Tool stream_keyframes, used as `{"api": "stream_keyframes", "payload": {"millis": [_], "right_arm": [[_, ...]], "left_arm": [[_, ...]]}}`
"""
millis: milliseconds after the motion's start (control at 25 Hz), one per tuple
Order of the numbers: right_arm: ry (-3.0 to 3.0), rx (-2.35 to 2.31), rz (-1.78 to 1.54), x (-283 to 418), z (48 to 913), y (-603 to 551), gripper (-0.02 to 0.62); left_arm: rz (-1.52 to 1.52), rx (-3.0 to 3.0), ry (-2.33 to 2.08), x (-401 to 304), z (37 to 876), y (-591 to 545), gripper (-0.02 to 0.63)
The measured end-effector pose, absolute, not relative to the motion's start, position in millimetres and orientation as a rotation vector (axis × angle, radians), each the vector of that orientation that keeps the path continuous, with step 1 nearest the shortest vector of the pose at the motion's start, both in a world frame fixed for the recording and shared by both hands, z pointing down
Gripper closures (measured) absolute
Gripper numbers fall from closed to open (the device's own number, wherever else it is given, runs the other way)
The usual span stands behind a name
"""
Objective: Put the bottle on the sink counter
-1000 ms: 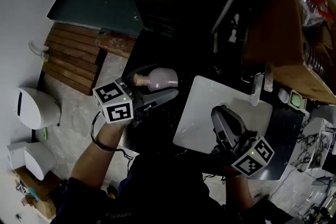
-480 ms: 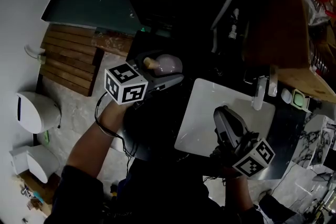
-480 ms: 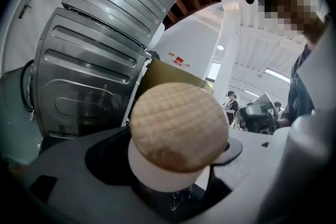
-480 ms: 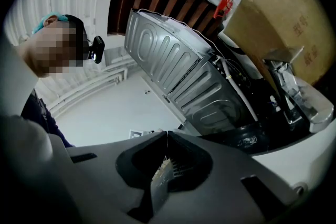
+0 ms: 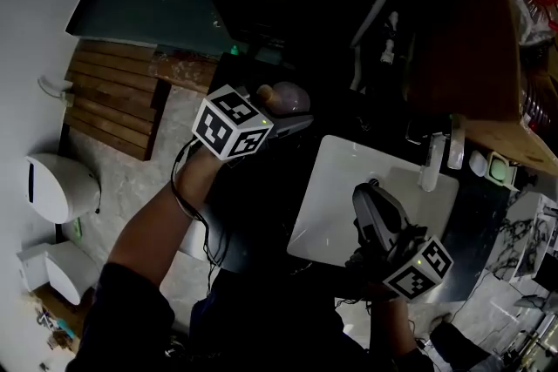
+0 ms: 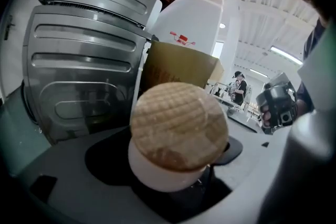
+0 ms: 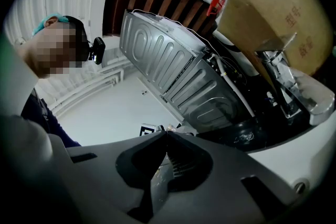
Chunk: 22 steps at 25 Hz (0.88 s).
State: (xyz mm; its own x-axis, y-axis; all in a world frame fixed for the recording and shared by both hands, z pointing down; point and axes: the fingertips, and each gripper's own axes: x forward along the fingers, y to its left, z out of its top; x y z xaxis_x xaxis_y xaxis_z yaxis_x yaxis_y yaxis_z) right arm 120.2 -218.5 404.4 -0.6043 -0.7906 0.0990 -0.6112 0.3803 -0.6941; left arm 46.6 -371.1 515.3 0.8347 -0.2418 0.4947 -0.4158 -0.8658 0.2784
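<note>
Left gripper (image 5: 289, 114): one, jaws clamped on the bottle (image 5: 288, 96).
Right gripper (image 7: 167, 136): one, jaws pressed together, nothing between them, above the sink (image 5: 336, 179).
Bottle: one, with a round, smooth, pale body, held left of the sink.
Stopper (image 6: 178, 126): one, cork, with a grid-like texture.
Sink: one, white, rectangular, with rounded corners.

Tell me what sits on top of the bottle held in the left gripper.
A round cork stopper plugs the neck of the bottle. The stopper covers the mouth completely, so whatever is inside the bottle cannot be seen.
</note>
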Motion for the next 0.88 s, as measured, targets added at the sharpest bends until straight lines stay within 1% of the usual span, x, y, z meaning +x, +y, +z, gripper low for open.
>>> {"api": "stream_keyframes", "payload": {"millis": [520,880], "right_arm": [[2.379,-1.243,-1.094,124,424,-220,0.569],[2.349,-1.252,-1.119,127,427,-225,0.569]], "left_arm": [[0.968,2.687,-0.479,64,554,-388,0.207],[1.141,2.679,-0.473,74,571,-395,0.207]]}}
